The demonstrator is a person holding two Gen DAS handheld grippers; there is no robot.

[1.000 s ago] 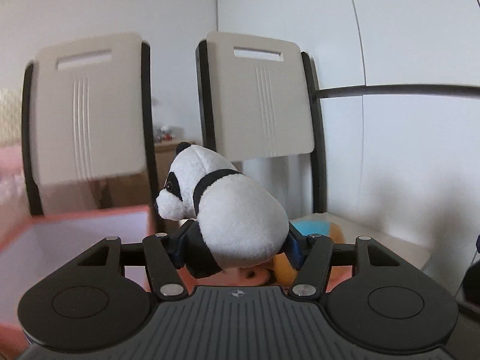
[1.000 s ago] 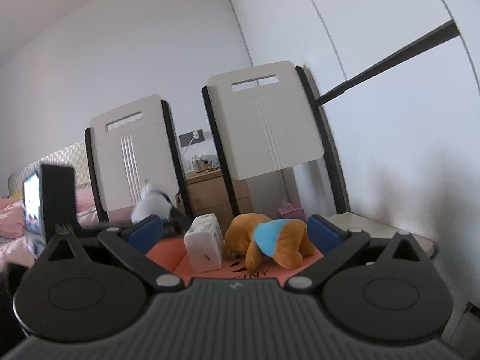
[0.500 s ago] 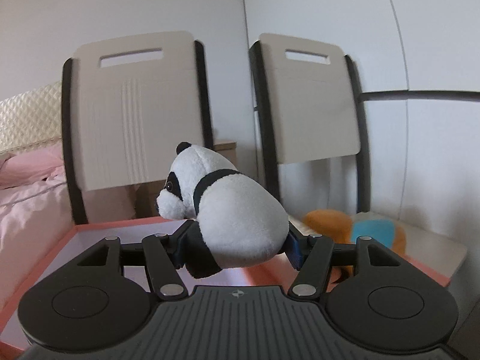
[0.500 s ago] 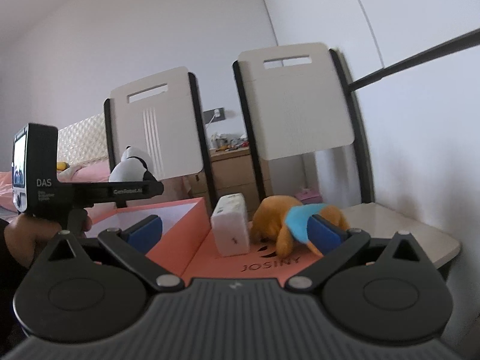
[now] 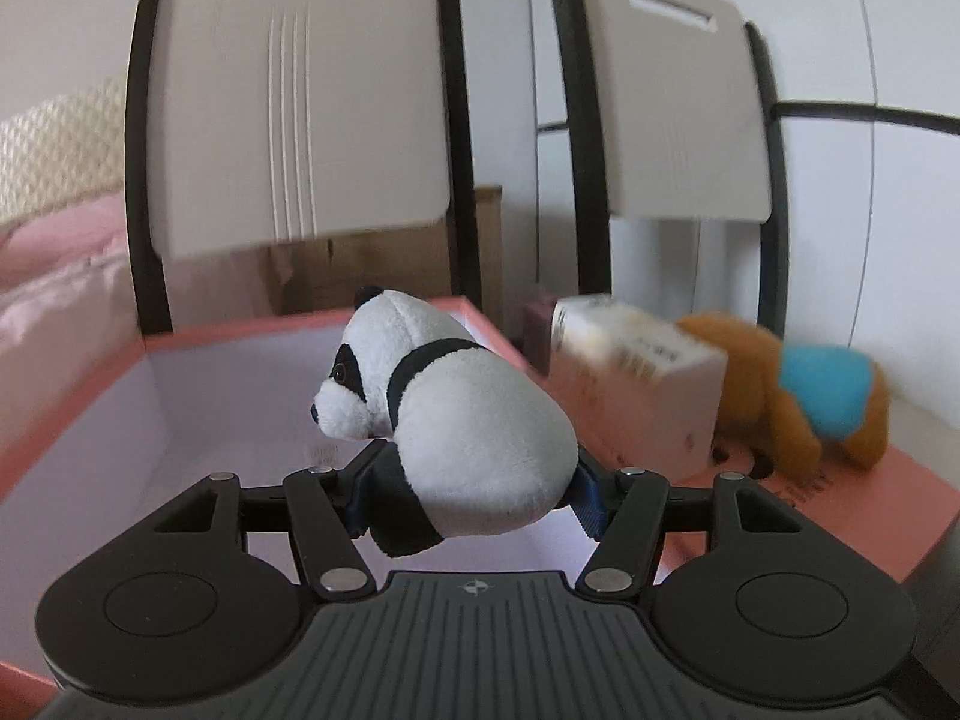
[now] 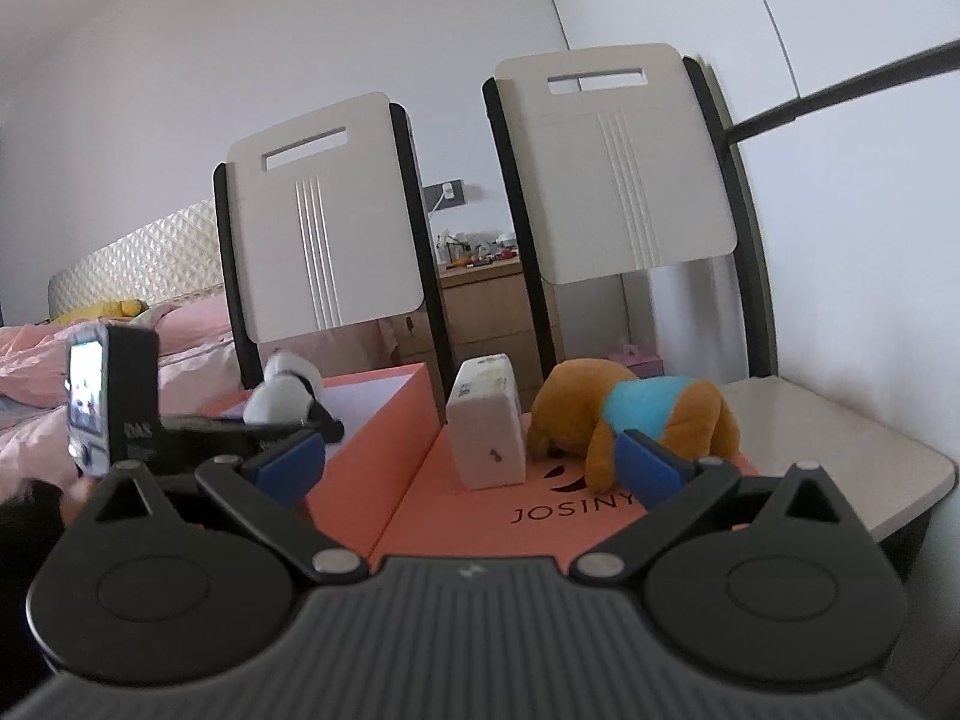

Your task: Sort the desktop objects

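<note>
My left gripper [image 5: 468, 495] is shut on a black-and-white panda plush [image 5: 444, 420] and holds it over the open orange box [image 5: 198, 336], head to the left. The panda [image 6: 288, 390] and the left gripper [image 6: 240, 435] also show in the right wrist view, above the box [image 6: 372, 420]. My right gripper [image 6: 474, 462] is open and empty, near the orange box lid [image 6: 540, 510]. A white carton [image 6: 486, 432] and an orange plush dog with a blue shirt [image 6: 636, 414] rest on the lid.
Two white chairs [image 6: 324, 228] [image 6: 618, 162] stand behind the box. A beige table [image 6: 840, 444] carries the lid, next to a white wall at right. A pink bed [image 6: 36, 372] lies at left, a wooden dresser [image 6: 486, 300] at back.
My left gripper has tilted down and moved over the open box with the panda. The carton and the dog have come into its view. My right gripper has shifted slightly.
</note>
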